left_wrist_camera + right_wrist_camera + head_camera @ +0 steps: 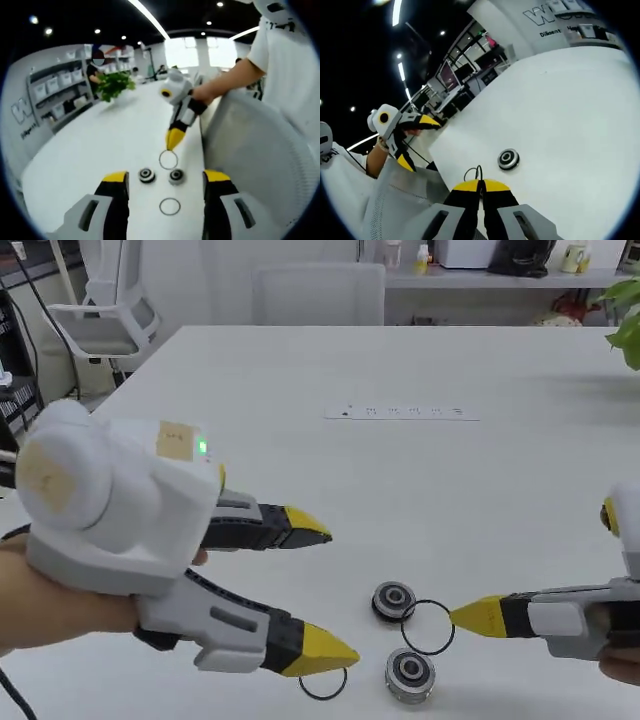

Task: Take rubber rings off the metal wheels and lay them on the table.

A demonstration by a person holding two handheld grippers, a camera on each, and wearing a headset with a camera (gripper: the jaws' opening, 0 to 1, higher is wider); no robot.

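Pinching edge of thin black rubber ring [404,632] on white table [400,480]: right gripper [456,616], jaws closed. Ring just beside round silver metal wheel [393,600]. Left gripper [341,594] jaws wide apart, holding nothing.

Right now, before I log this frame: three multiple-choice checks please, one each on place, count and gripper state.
1. Where is the loose rubber ring?
A) flat on the table by the left gripper
B) around a wheel
C) pinched in the left gripper

2. How many metal wheels are out?
A) one
B) two
C) four

3. The right gripper is:
A) wide open
B) shut on a wheel
C) shut on a rubber ring

Answers:
1 A: it lies free beside the open left jaws.
2 B: two sit close together.
3 C: its jaws meet on the held rubber ring.
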